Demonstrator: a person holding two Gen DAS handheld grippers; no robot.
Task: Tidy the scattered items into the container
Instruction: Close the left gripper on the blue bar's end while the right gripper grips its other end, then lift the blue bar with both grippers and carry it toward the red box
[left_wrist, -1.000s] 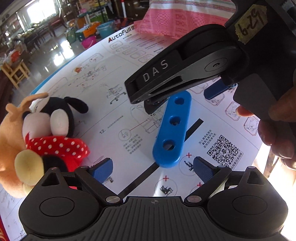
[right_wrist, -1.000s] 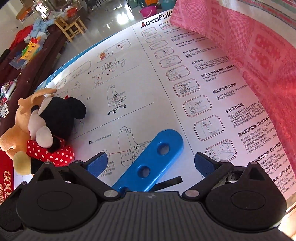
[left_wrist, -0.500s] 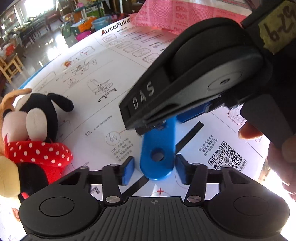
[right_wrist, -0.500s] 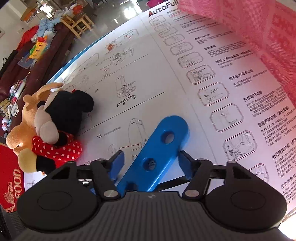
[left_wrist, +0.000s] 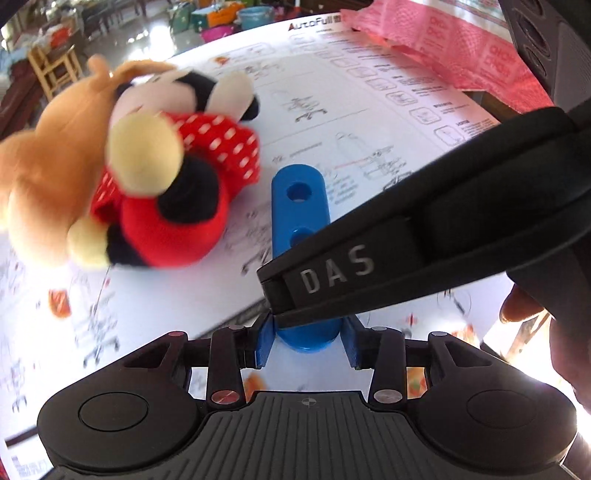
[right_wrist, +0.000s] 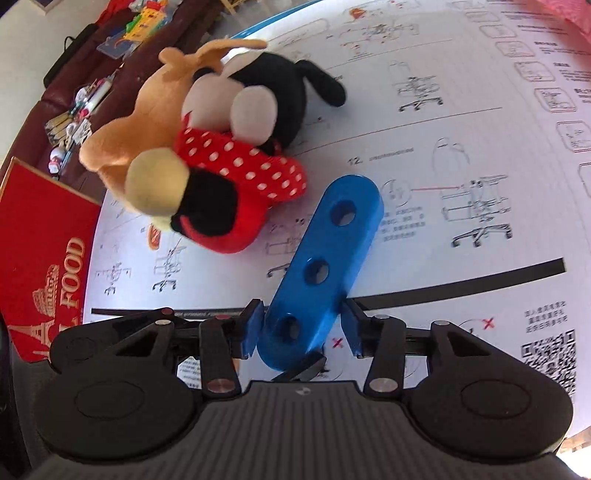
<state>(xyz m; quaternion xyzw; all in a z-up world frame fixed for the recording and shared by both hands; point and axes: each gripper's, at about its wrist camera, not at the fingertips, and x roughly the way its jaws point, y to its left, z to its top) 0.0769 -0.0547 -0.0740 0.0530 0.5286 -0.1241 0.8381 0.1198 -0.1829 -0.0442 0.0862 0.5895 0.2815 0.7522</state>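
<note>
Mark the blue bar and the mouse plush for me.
blue bar (right_wrist: 325, 258), right wrist view, flat top face beside its middle hole.
mouse plush (right_wrist: 236, 162), right wrist view, red polka-dot bow.

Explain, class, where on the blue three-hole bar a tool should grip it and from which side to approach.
Grip the blue bar across its narrow width near one rounded end, coming from above. It lies flat on the instruction sheet; its long straight sides are parallel, and the plush toy crowds its far end.
</note>
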